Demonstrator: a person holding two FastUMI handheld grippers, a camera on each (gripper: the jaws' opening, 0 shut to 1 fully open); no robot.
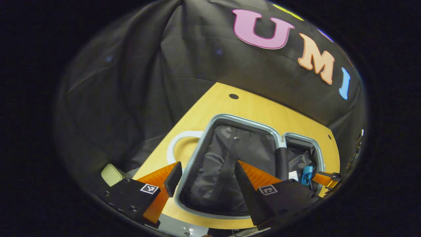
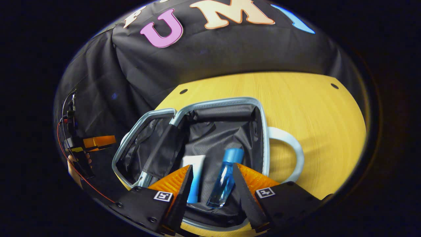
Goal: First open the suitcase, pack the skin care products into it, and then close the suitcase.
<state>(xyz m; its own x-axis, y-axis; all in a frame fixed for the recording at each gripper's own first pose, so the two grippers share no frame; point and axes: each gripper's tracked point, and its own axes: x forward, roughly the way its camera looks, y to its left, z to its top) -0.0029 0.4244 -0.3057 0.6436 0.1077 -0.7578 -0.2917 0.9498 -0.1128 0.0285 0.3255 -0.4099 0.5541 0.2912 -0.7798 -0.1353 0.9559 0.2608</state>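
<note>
Since the suitcase point(image 2: 197, 131) already lies open on the wooden table point(image 2: 312, 108), both halves showing their dark lining, the first step looks done. Going left to right in the right gripper view: the suitcase's left half sits empty, then its right half holds a white-and-blue tube point(image 2: 194, 177) lying just beside a blue bottle point(image 2: 225, 177), and a white handle loop point(image 2: 289, 154) sticks out from the suitcase's right edge. The right gripper point(image 2: 210, 194) hovers above those two products, its jaws spread wide and holding nothing. In the left gripper view, the left gripper point(image 1: 205, 184) hangs over the suitcase's empty half, jaws likewise wide apart and empty. A pale green box point(image 1: 111, 174) sits off the suitcase's left side; whether it is a product to pack I cannot tell. Judging by this, packing is largely finished and closing remains. Around the table, black cloth point(image 1: 131, 82) forms the booth's wall behind the suitcase.
</note>
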